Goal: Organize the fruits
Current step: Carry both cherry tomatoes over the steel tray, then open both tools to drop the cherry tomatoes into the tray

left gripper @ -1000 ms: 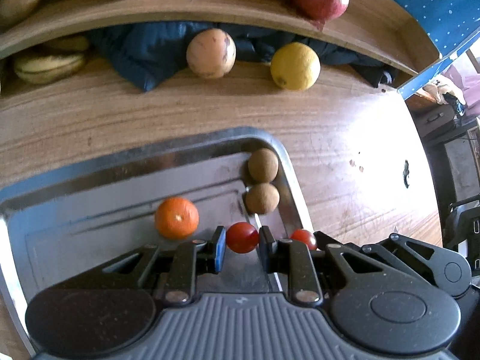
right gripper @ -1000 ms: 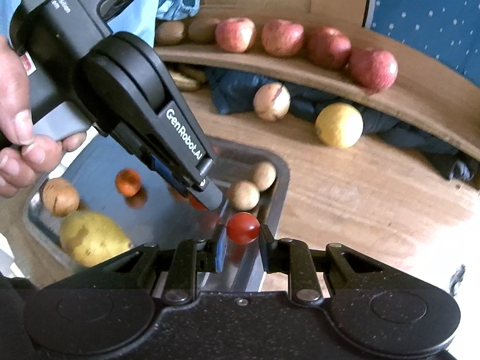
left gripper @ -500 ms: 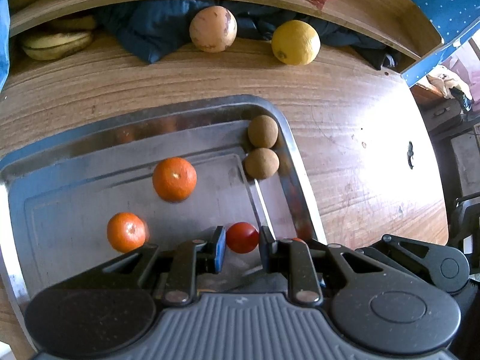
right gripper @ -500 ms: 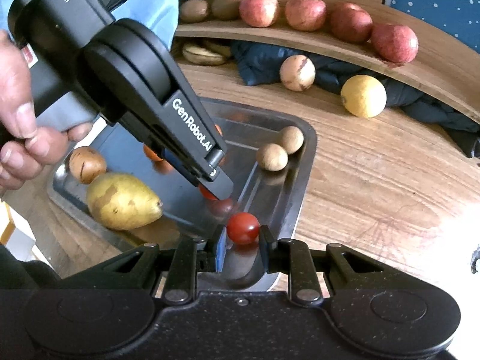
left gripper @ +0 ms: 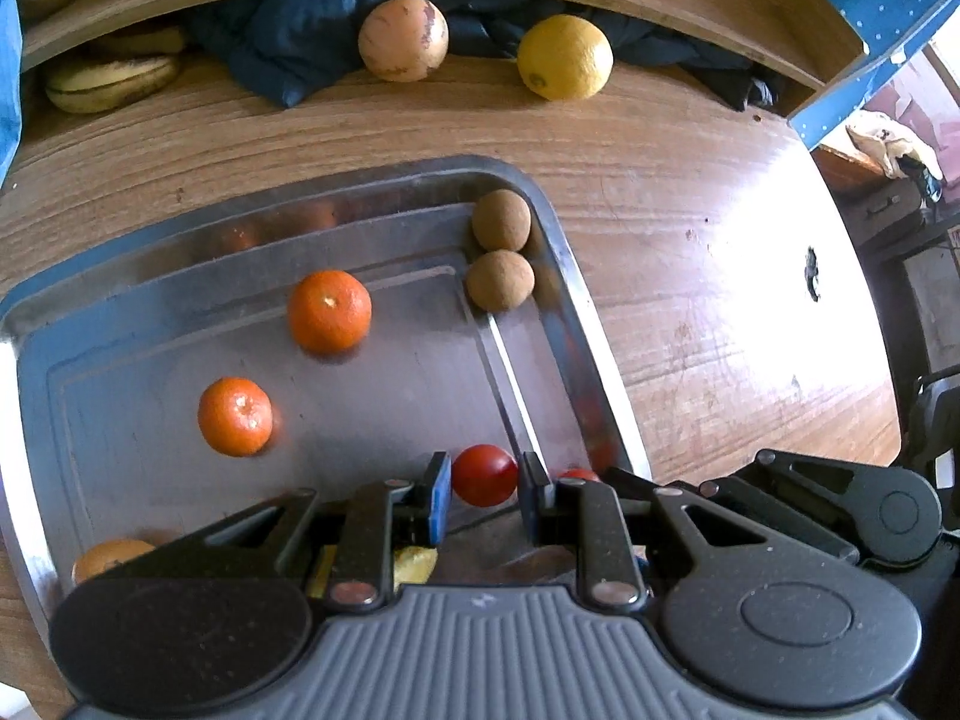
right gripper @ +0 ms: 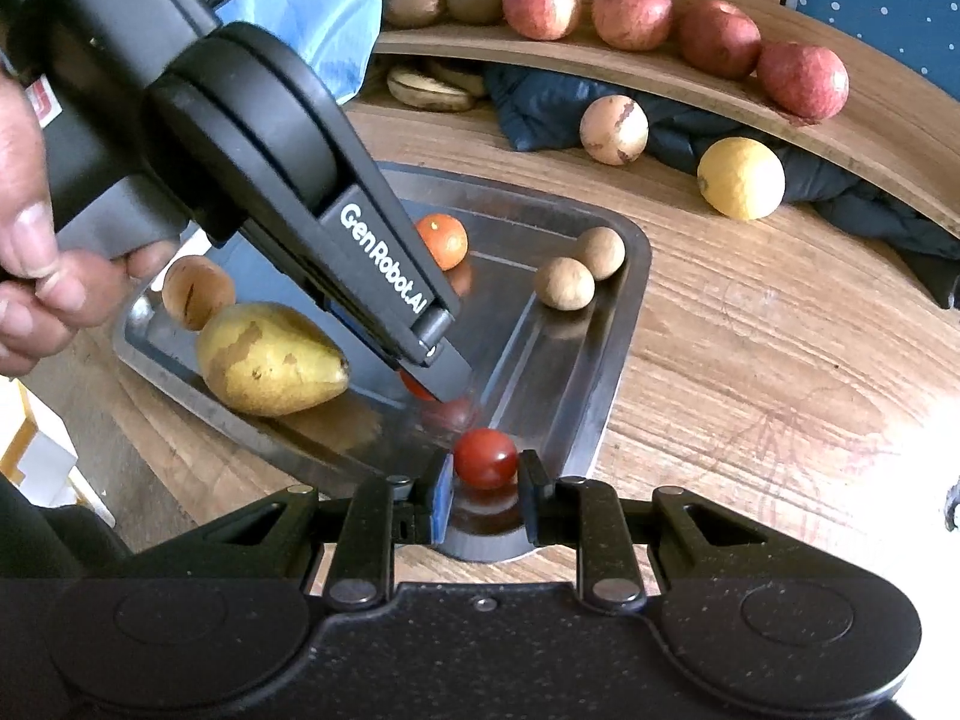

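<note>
- Progress, judged from the layout: the steel tray [left gripper: 570, 300] on the counter [left gripper: 690, 228] already holds two mandarins [left gripper: 329, 311], two small brown round fruits [left gripper: 500, 279] tucked in its far right corner, a pear [right gripper: 270, 360] and a brown fruit [right gripper: 198, 291] beside the pear at the left end.
- Still outside the tray: a lemon [left gripper: 565, 57] and a pale speckled fruit [left gripper: 403, 38] on the counter against a dark blue cloth [left gripper: 288, 54], and bananas [left gripper: 111, 81] under the shelf.
- Red apples [right gripper: 801, 81] sit in a row on the wooden shelf [right gripper: 660, 72]; I cannot tell whether they are already sorted or waiting.
- My estimate: roughly mid-task, small fruit in hand, larger pieces left.
- My left tongs [left gripper: 483, 492]: narrowly spread, pinching a cherry tomato [left gripper: 483, 475] between the pads, held over the tray's near right part. From the right wrist view this tomato is just above the tray floor; contact with the metal not resolvable.
- My right tongs [right gripper: 485, 483]: same narrow gap, gripping a second cherry tomato [right gripper: 485, 459] over the tray's near corner, by the rim.
- The two tongs are close together, tips near but apart.
</note>
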The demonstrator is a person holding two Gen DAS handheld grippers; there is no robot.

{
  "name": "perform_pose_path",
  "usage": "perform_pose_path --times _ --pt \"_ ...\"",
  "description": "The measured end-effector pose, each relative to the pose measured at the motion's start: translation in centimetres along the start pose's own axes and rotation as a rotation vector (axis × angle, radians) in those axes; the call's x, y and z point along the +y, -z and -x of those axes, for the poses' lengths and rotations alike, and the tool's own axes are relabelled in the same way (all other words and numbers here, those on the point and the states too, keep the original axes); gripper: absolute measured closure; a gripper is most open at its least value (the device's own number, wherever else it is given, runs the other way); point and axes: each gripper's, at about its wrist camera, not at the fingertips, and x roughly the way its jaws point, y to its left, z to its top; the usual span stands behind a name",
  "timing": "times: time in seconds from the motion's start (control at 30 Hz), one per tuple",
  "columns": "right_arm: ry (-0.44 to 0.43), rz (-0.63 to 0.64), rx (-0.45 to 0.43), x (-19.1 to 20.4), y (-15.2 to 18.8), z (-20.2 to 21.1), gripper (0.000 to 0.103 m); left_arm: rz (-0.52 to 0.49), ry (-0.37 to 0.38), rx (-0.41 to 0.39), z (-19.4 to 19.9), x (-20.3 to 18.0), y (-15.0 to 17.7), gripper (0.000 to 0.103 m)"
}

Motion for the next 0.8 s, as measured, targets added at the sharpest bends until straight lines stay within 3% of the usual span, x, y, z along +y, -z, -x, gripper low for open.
perform_pose_path --times 0.37,0.7,0.8 --pt "0.011 0.005 -0.017 0.5 0.8 0.7 0.076 -0.001 -0.011 -0.003 0.0 -0.7 1.0 0.076" --pt "0.029 -0.018 -0.037 0.7 1.7 1.9 0.058 0.03 0.002 -0.058 1.9 -0.8 2.2 0.049" --pt "0.033 -0.034 -0.048 0.6 1.9 2.4 0.048 0.034 0.002 -0.077 2.6 -0.8 2.7 0.041"
